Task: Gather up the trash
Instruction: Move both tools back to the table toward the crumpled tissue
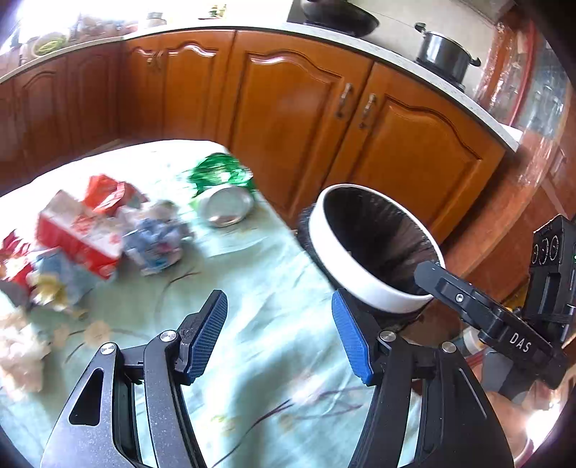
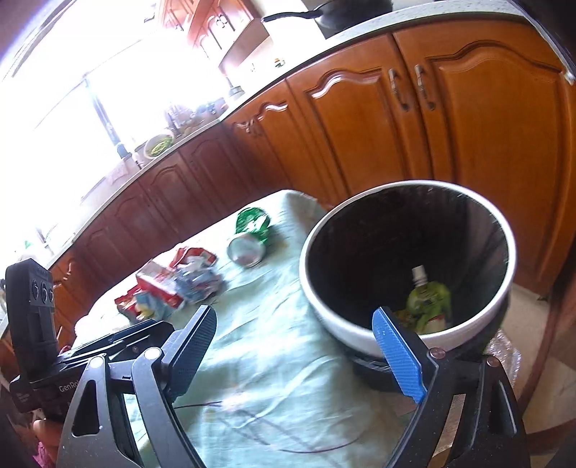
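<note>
A white-rimmed bin (image 1: pixel 325 248) (image 2: pixel 334 324) with a black liner stands at the right edge of the table. A green pouch (image 2: pixel 428 298) with a white cap lies inside it. On the pale green cloth (image 1: pixel 270 252) (image 2: pixel 273 342) lie a crushed green can (image 1: pixel 223 190) (image 2: pixel 250 234), a red carton (image 1: pixel 79 234) (image 2: pixel 158 284), a blue wrapper (image 1: pixel 158 241) (image 2: pixel 198 280) and more scraps at the left. My left gripper (image 1: pixel 277 302) is open over bare cloth, nothing between its pads. My right gripper (image 2: pixel 293 316) is open beside the bin, also empty.
Brown wooden cabinet doors (image 1: pixel 295 118) (image 2: pixel 468 144) run close behind the table and bin. A dark pot (image 1: pixel 444 54) and a pan (image 2: pixel 324 14) sit on the worktop above. Crumpled pale paper (image 1: pixel 18 349) lies at the cloth's left edge. A bright window (image 2: pixel 90 90) glares at the left.
</note>
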The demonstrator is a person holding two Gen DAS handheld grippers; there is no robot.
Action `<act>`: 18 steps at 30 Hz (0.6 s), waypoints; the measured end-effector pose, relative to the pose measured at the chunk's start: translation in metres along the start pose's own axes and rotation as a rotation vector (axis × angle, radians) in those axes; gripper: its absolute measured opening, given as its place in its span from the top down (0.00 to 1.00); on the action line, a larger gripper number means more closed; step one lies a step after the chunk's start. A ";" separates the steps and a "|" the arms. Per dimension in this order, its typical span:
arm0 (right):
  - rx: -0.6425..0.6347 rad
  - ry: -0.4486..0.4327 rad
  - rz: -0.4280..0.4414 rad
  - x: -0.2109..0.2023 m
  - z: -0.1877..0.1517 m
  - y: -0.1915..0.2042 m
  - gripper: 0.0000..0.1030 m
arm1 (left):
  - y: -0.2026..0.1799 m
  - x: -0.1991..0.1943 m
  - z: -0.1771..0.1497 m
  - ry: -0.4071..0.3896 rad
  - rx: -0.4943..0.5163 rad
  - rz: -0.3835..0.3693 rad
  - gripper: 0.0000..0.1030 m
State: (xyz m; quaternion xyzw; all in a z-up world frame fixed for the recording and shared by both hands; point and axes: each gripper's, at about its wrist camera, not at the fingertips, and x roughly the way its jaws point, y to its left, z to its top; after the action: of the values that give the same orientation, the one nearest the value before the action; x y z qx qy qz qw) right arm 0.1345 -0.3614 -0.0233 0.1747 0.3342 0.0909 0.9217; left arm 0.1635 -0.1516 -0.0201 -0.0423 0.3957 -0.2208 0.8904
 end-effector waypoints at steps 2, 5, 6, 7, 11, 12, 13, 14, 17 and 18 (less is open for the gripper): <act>-0.007 0.016 0.018 0.005 -0.004 0.011 0.11 | 0.013 -0.010 -0.007 -0.009 -0.025 0.020 0.40; -0.019 0.044 0.051 0.012 -0.011 0.027 0.07 | 0.035 -0.025 -0.017 -0.017 -0.071 0.040 0.40; -0.028 0.050 0.060 0.014 -0.013 0.033 0.07 | 0.042 -0.030 -0.020 -0.023 -0.085 0.055 0.40; -0.039 0.056 0.066 0.017 -0.016 0.040 0.05 | 0.048 -0.034 -0.023 -0.028 -0.094 0.069 0.40; -0.075 0.085 0.098 0.027 -0.021 0.062 0.04 | 0.073 -0.051 -0.035 -0.047 -0.148 0.107 0.39; -0.082 0.090 0.105 0.029 -0.022 0.066 0.04 | 0.081 -0.055 -0.038 -0.052 -0.160 0.116 0.39; -0.089 0.095 0.111 0.031 -0.023 0.070 0.04 | 0.086 -0.059 -0.041 -0.058 -0.171 0.124 0.39; -0.094 0.098 0.114 0.032 -0.024 0.074 0.04 | 0.091 -0.062 -0.043 -0.062 -0.180 0.134 0.39; -0.107 0.109 0.123 0.039 -0.025 0.084 0.04 | 0.103 -0.069 -0.049 -0.071 -0.206 0.159 0.38; -0.109 0.116 0.126 0.041 -0.025 0.087 0.04 | 0.108 -0.071 -0.051 -0.073 -0.214 0.164 0.38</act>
State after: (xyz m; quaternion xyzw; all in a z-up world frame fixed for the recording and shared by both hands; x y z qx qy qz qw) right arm 0.1449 -0.2628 -0.0320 0.1394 0.3699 0.1767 0.9014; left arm 0.1236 -0.0194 -0.0332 -0.1122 0.3866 -0.1020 0.9097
